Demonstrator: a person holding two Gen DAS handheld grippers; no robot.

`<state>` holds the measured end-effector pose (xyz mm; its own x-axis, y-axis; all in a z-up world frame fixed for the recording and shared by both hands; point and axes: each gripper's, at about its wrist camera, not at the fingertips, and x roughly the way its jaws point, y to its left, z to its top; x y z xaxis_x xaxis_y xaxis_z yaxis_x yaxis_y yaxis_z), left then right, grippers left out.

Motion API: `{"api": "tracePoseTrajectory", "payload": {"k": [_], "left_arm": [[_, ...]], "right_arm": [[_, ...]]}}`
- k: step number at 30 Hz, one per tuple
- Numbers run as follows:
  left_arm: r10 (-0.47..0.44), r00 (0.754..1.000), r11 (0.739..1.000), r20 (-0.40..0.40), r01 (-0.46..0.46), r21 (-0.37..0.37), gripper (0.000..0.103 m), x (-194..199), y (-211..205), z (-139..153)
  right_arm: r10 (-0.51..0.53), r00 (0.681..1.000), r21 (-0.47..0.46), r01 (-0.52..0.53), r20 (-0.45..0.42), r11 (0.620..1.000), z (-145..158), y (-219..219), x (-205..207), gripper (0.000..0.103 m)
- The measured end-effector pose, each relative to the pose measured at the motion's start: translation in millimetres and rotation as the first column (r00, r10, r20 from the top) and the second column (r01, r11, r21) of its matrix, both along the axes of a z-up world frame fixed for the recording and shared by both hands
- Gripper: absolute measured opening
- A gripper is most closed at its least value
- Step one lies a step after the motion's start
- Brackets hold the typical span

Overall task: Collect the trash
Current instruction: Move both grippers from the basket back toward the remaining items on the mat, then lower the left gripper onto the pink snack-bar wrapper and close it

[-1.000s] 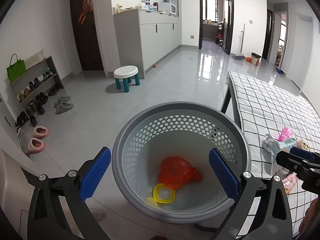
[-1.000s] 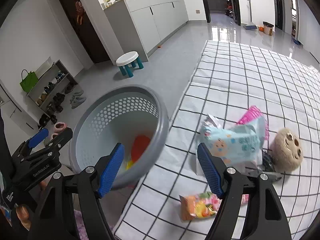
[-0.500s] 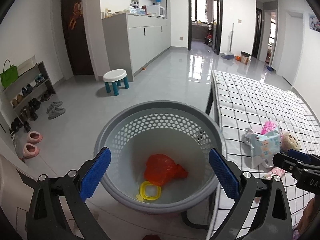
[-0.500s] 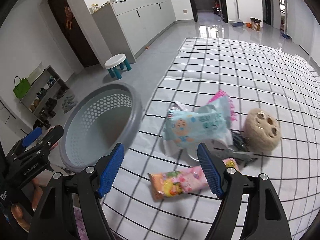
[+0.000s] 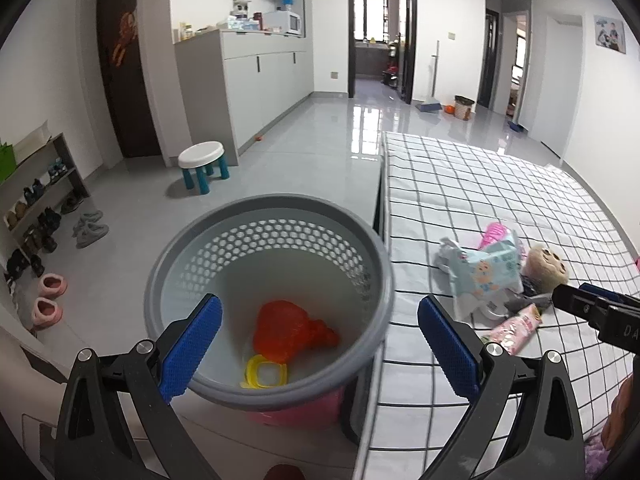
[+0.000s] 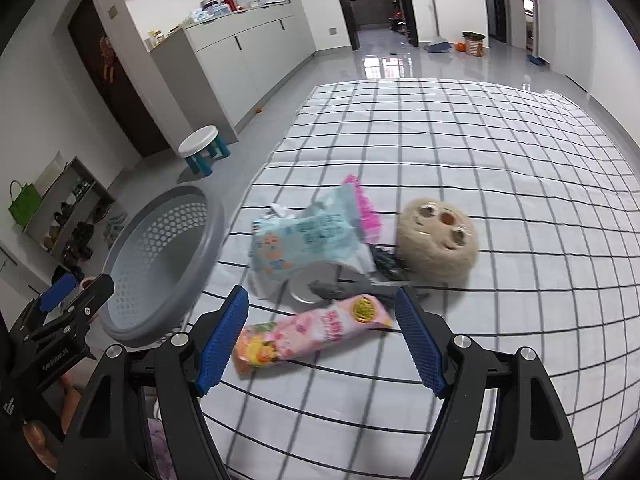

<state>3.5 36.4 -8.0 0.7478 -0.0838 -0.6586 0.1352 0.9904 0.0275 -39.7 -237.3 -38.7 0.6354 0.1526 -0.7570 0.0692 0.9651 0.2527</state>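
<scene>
A grey perforated basket stands beside the bed with an orange bag and a yellow ring inside. My left gripper hovers open over its near rim and holds nothing. On the checked bed sheet lies a pile of litter: a pink snack packet, a light blue wipes pack, a pink wrapper and a dark grey scrap. My right gripper is open just above the snack packet, which shows between its blue fingers and is not gripped.
A round beige plush toy lies right of the pile. The basket rests on something pink. On the grey floor are a white stool with teal legs, a shoe rack and slippers.
Both grippers have swung right toward the bed. The basket has slid left in both views. The snack packet now lies between the right gripper's fingers. Neither gripper's opening has changed.
</scene>
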Motion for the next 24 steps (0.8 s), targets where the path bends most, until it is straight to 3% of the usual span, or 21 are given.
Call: {"api": "tracePoseTrajectory", "payload": {"k": [24], "left_arm": [[-0.099,0.995,0.995,-0.020,0.099,0.015,0.097,-7.6,-58.1,-11.5]], "right_arm": [[-0.106,0.994,-0.009,0.106,-0.023,0.994,-14.1,-61.3,-23.6,0.072]]}}
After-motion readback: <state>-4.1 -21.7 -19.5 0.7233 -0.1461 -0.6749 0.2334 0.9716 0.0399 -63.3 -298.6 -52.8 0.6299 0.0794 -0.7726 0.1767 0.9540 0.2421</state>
